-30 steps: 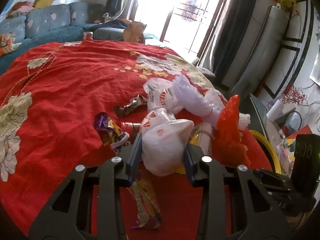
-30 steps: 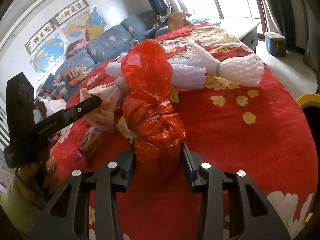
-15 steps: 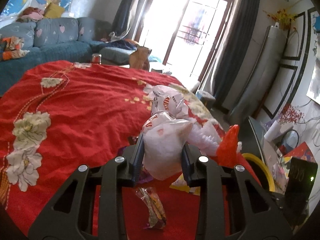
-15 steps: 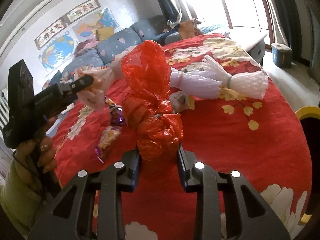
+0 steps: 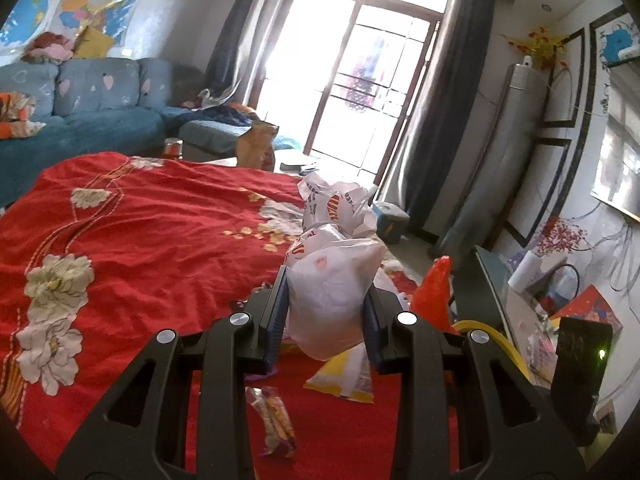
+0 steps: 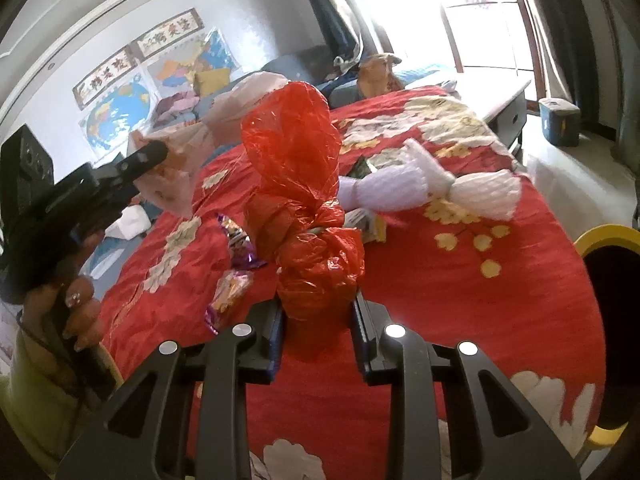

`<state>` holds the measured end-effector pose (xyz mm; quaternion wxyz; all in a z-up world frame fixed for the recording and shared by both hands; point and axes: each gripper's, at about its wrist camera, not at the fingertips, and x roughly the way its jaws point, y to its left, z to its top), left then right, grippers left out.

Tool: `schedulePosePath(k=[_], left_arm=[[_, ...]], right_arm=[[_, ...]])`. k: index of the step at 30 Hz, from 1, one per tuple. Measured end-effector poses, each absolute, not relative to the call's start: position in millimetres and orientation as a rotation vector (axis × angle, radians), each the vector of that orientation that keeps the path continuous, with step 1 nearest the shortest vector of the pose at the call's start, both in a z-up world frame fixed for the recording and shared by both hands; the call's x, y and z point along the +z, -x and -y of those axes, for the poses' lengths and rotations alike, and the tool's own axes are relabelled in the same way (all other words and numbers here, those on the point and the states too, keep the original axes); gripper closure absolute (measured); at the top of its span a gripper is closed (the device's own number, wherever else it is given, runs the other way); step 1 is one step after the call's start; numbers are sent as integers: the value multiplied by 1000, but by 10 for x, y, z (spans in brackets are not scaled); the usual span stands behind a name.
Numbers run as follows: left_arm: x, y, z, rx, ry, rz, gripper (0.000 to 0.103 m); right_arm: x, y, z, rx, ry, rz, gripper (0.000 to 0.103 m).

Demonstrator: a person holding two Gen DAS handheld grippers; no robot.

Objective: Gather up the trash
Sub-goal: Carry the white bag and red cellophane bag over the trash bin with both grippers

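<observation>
Your left gripper [image 5: 325, 312] is clamped on a crinkly white plastic bag [image 5: 332, 280]; your right gripper [image 6: 318, 328] squeezes a knotted, glossy red bag [image 6: 304, 208]. Only the right view shows the white foam netting [image 6: 432, 188] on the red bedspread [image 6: 500, 300], perhaps blurred.

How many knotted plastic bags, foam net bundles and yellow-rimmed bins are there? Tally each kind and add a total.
Knotted bags: 2, the white printed plastic bag in the left gripper and the red plastic bag in the right gripper.
Foam: 1 white foam net bundle.
Bins: 1 yellow-rimmed bin.
Total: 4.
</observation>
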<state>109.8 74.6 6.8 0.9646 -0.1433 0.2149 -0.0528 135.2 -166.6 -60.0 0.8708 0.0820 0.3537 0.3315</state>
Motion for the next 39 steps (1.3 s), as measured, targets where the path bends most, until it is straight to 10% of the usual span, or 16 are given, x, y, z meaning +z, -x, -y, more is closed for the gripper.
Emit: schedulePosePath(k=[39], left_arm=[[-52,-1131,368,-360,158,-518,77]], right_arm=[[-490,-1547,3053,388,-337,-641,76]])
